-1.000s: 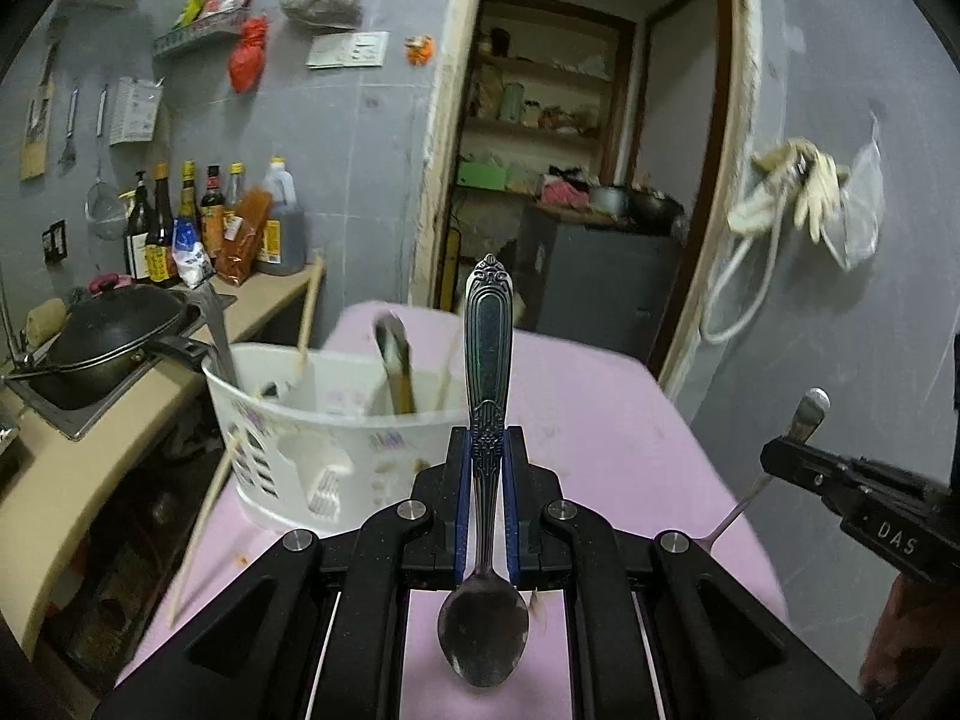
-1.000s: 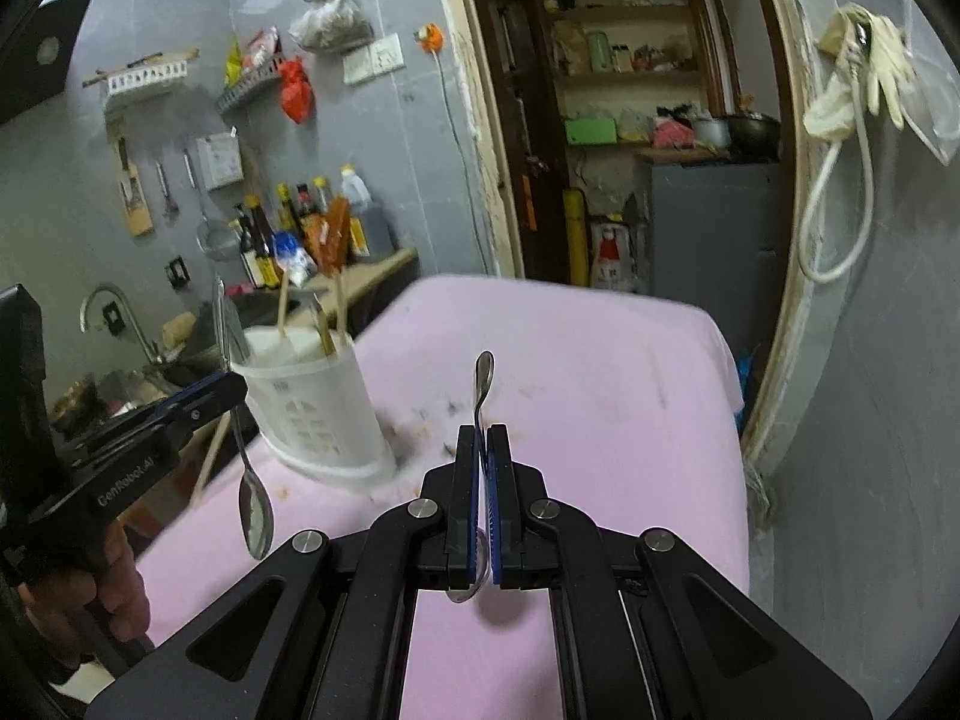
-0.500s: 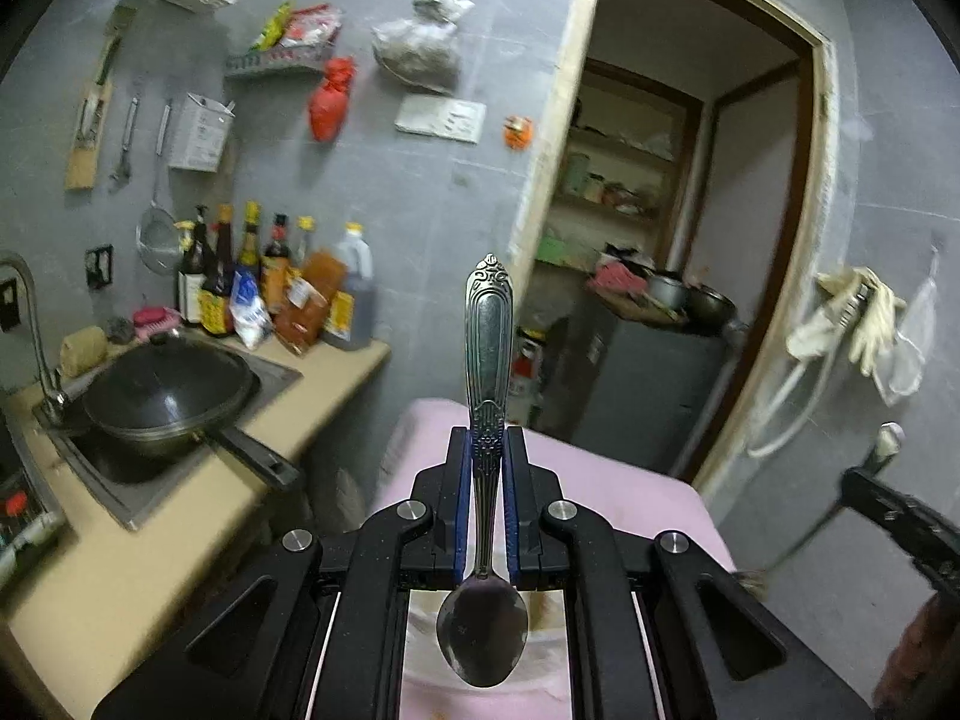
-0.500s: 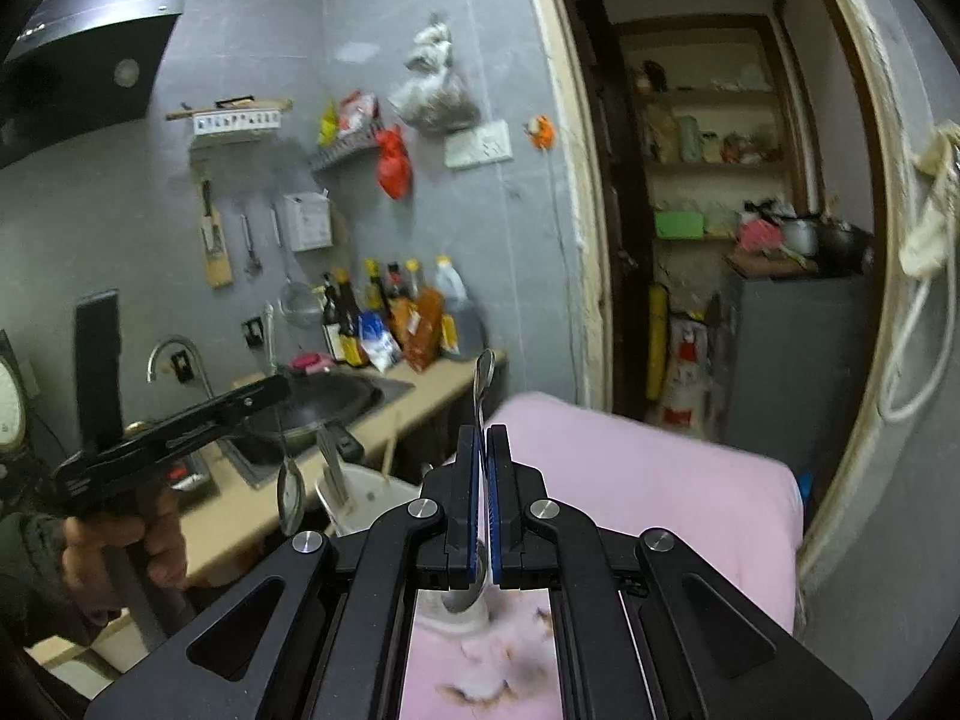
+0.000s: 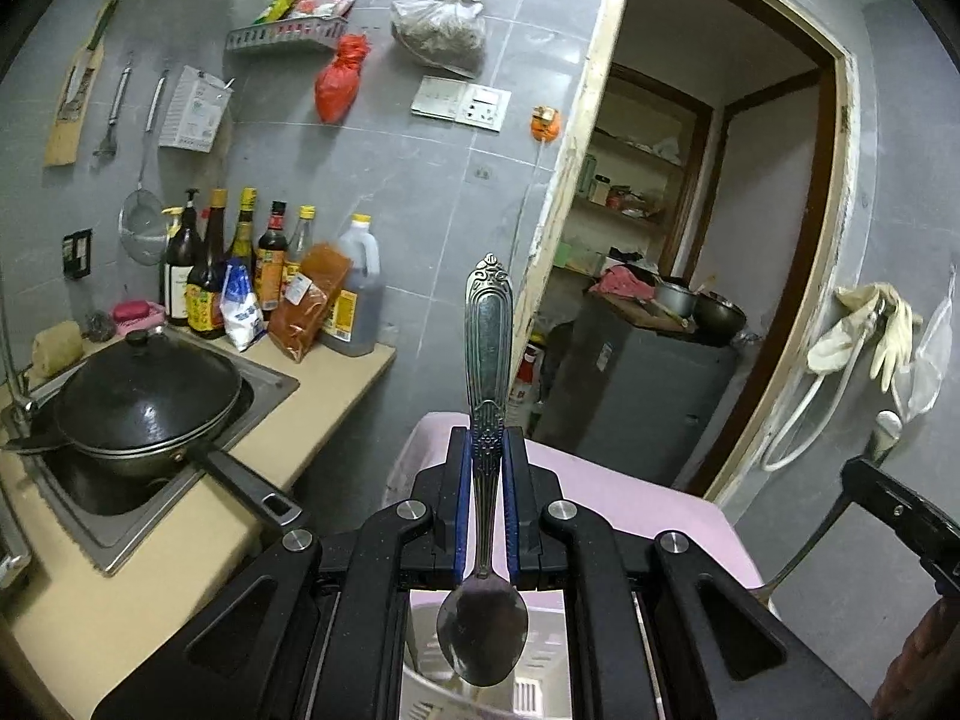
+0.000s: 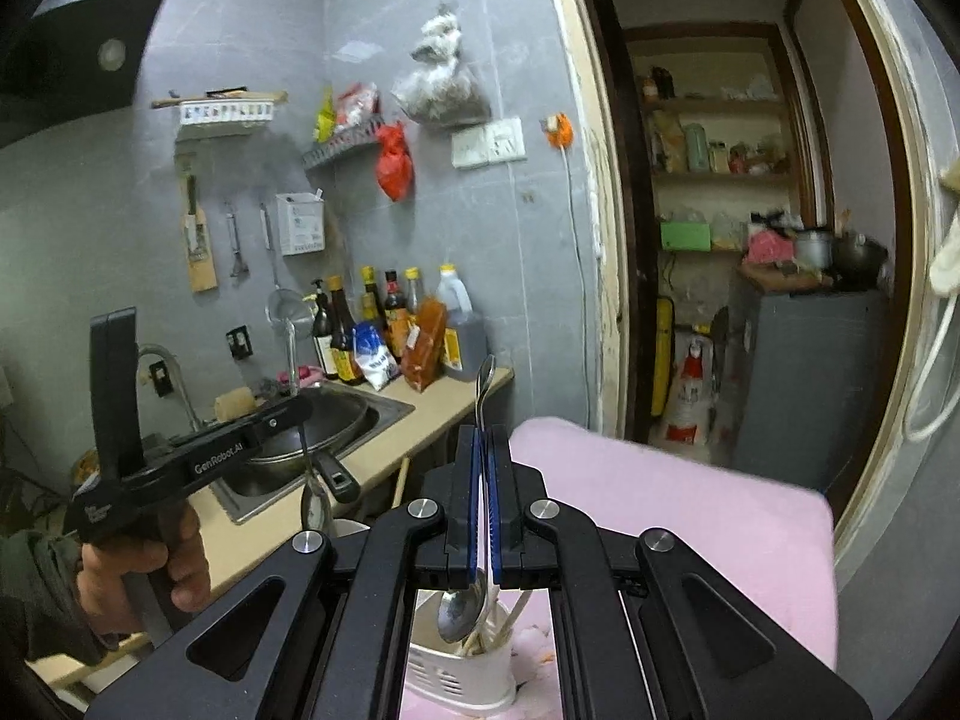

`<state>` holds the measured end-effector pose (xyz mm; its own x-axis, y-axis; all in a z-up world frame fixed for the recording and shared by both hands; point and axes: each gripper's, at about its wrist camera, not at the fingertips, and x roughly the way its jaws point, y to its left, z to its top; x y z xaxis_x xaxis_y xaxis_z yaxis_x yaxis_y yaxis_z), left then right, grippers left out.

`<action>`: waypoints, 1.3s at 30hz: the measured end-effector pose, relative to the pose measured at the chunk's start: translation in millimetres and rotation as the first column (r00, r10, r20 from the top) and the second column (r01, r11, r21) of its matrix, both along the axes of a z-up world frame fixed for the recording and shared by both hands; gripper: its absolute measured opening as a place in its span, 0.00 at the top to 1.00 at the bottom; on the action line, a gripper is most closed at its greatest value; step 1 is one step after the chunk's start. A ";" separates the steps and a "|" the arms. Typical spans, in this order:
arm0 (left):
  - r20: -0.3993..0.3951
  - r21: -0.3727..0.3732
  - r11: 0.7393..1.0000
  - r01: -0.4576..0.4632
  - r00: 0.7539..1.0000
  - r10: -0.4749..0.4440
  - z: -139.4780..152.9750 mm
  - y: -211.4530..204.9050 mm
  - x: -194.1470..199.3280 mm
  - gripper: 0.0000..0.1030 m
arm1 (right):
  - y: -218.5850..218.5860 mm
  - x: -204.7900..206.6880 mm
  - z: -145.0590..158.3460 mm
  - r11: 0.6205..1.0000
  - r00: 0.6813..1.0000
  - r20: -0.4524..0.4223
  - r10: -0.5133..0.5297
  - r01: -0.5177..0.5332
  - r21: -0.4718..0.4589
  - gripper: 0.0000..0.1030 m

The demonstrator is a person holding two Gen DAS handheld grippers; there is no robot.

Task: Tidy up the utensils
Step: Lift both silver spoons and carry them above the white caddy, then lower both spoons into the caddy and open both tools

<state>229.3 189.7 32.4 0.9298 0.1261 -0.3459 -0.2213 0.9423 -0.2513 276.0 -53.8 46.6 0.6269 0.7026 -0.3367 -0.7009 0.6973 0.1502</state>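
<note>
A pink-covered table bears a white slotted utensil holder; orange-brown stains lie beside the holder

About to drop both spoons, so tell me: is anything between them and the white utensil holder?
Nothing visible blocks either. The left spoon hangs bowl-down above the white utensil holder. The right spoon hangs above its opening, where chopsticks already lean, leaving room beside them.

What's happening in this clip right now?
A person holds a gripper in each hand, each shut on a spoon. The left gripper clamps an ornate spoon by its handle, bowl toward the camera. The right gripper pinches a plainer spoon. Both hang above a white utensil holder on the pink table; neither spoon is in it yet.
</note>
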 end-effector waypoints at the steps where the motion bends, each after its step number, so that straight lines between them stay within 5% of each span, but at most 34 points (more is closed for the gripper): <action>1: -0.001 0.008 1.000 0.009 1.000 -0.009 -4.2 -1.2 3.0 0.93 | 1.2 2.5 -4.0 1.000 1.000 -0.015 -0.008 0.008 -0.002 0.99; 18: -0.028 -0.041 0.998 0.046 0.998 -0.047 -61.2 1.8 16.2 0.93 | 36.1 7.9 -52.2 0.989 0.991 -0.119 -0.063 0.047 -0.137 0.98; 39: -0.106 -0.060 0.995 0.082 0.990 -0.088 -78.0 -5.5 4.0 0.93 | 44.1 2.5 -75.1 0.980 0.977 -0.206 -0.058 0.016 -0.200 0.93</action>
<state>233.3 184.2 -45.6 0.8932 0.0260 -0.4489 -0.1693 0.9443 -0.2823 278.5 -9.7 -28.5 0.5520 0.5874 -0.5918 -0.6413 0.7527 0.1490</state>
